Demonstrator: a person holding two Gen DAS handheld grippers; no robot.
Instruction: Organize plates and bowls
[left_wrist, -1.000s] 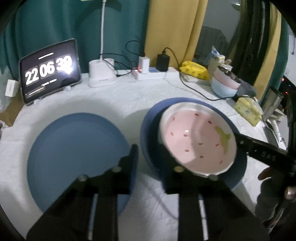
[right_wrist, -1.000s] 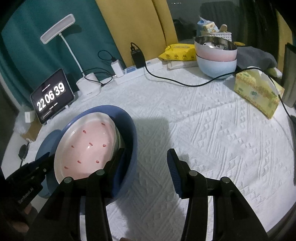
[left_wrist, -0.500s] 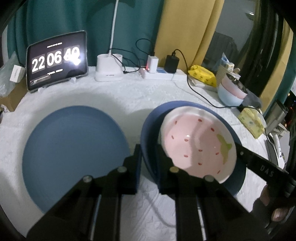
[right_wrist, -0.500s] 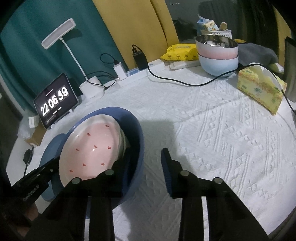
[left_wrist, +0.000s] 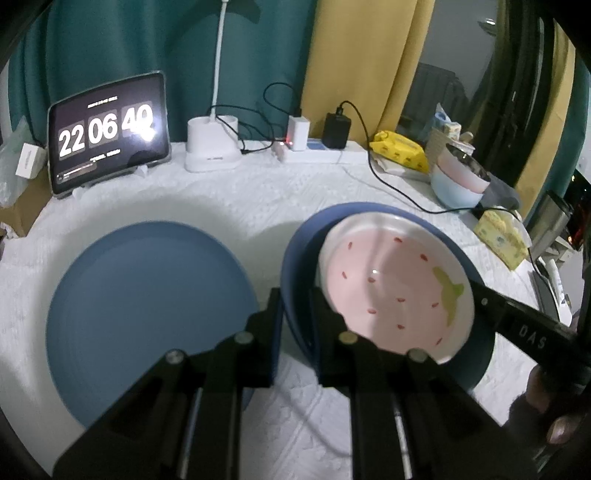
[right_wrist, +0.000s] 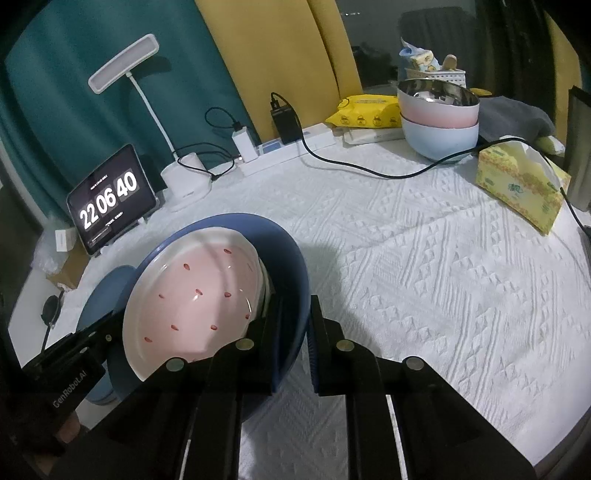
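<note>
Pinched on opposite rims by the closed jaws of the left gripper (left_wrist: 293, 314) and the right gripper (right_wrist: 295, 325), whose jaws have just been closing, the blue plate (left_wrist: 476, 369) is steadied with the pink bowl (left_wrist: 395, 291) between them, seemingly for lifting off the tabletop (right_wrist: 424, 258).

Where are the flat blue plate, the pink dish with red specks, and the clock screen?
flat blue plate (left_wrist: 147, 314): left wrist view, on its bare middle.
pink dish (left_wrist: 391, 291): left wrist view, on its pink inside.
clock screen (right_wrist: 110, 201): right wrist view, on the lit digits.
</note>
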